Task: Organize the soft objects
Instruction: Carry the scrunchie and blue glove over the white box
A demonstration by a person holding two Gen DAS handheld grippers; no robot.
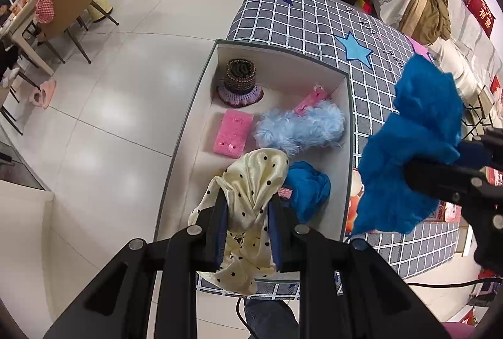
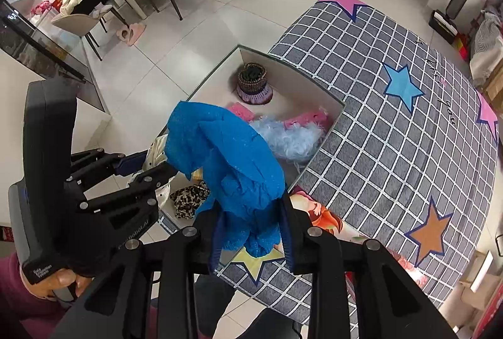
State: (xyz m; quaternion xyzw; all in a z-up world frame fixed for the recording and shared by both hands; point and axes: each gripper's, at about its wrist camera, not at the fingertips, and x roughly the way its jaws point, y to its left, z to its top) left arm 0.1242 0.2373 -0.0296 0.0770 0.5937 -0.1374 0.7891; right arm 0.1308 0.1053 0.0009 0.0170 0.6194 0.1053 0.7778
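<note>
Our left gripper [image 1: 246,229] has its two fingers pressed in on a cream cloth with black dots [image 1: 248,191]. The cloth bunches up between them and hangs down below. It sits over the near end of the white box [image 1: 188,119].

Our right gripper [image 2: 251,232] has its fingers squeezed on a fuzzy blue cloth [image 2: 229,163]. That cloth stands up tall in front of the camera and hides much of the box from that side. In the left view we see the same blue cloth [image 1: 411,150] held up in the air over the checked rug [image 1: 314,21], just right of the box.

Inside the box lies another blue cloth [image 1: 309,188], right next to the dotted one. Past it is a fluffy light blue thing [image 1: 301,128], touching a pink sponge [image 1: 311,97] behind it. A second pink sponge [image 1: 233,133] lies flat near the left wall. At the far end stands a little knitted hat [image 1: 240,81], brown on top and purple at the rim. A leopard-print cloth [image 2: 188,200] shows low in the right view, below the left gripper.

The rug has blue, pink and orange stars. The box sits on its edge, next to shiny white floor tiles [image 1: 110,119].
</note>
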